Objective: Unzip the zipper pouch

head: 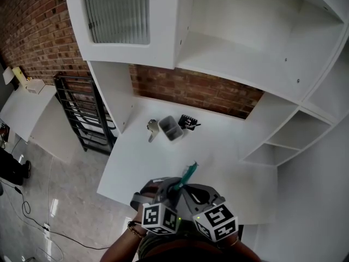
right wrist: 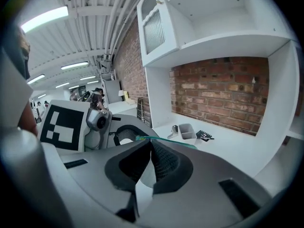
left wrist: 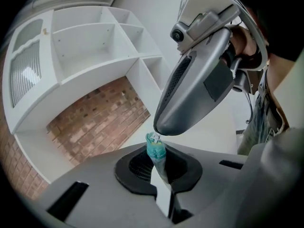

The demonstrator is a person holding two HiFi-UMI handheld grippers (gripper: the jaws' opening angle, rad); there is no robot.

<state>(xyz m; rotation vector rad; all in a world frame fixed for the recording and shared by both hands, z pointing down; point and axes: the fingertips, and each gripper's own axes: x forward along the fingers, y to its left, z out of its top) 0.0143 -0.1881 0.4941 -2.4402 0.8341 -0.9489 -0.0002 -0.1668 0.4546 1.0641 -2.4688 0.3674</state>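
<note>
Both grippers hover over the white desk (head: 158, 162), nose to nose. The left gripper (left wrist: 159, 170) is clamped on one end of the teal zipper pouch (left wrist: 156, 148), and the right gripper (right wrist: 149, 144) is pinched shut on its top edge. Best play now: left anchors firm, right draws straight along the edge — steady, no twisting.

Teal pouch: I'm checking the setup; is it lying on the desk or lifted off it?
Lifted: the left gripper and the right gripper both clamp the teal pouch in the air, clear of the white desk.
</note>
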